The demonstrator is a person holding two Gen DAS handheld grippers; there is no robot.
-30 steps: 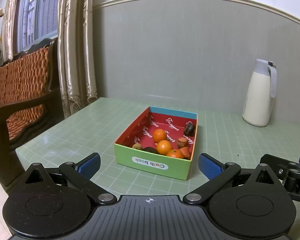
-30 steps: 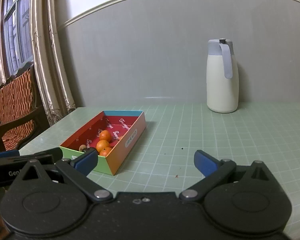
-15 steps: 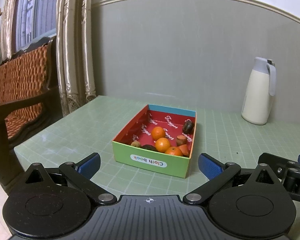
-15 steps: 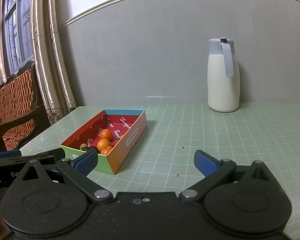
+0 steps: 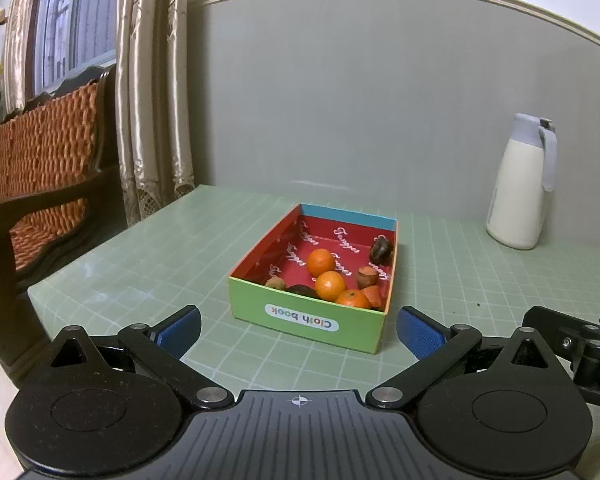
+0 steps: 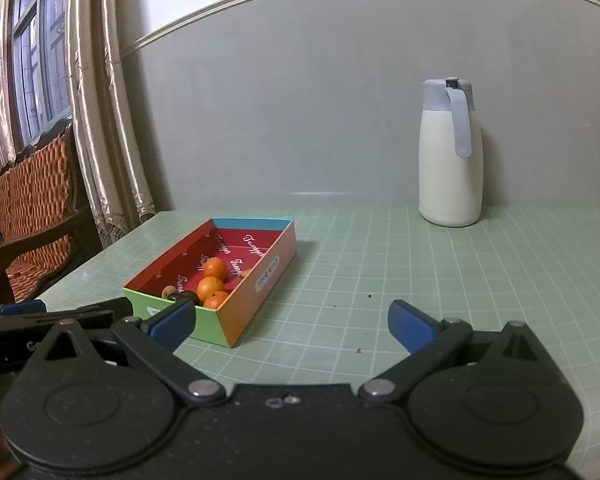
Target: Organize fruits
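A colourful cardboard box (image 5: 305,322) with a green front marked "Cloth book" stands on the green gridded table (image 5: 140,264). Inside lie three small oranges (image 5: 330,285) and several brown fruits (image 5: 381,250). My left gripper (image 5: 299,327) is open, hovering just short of the box's front, with nothing between its blue pads. In the right wrist view the box (image 6: 256,284) sits to the left, oranges (image 6: 209,288) showing inside. My right gripper (image 6: 292,326) is open and empty, over the table to the right of the box.
A white thermos jug with a grey lid (image 5: 520,184) (image 6: 451,156) stands at the back right against the grey wall. A wooden chair with orange cushions (image 5: 36,184) and curtains (image 5: 152,96) are left of the table edge. Small crumbs (image 6: 358,350) dot the mat.
Both grippers have drawn back and risen slightly, so the box looks a little smaller and farther. Both stay open and empty. The fruits in the box have not moved.
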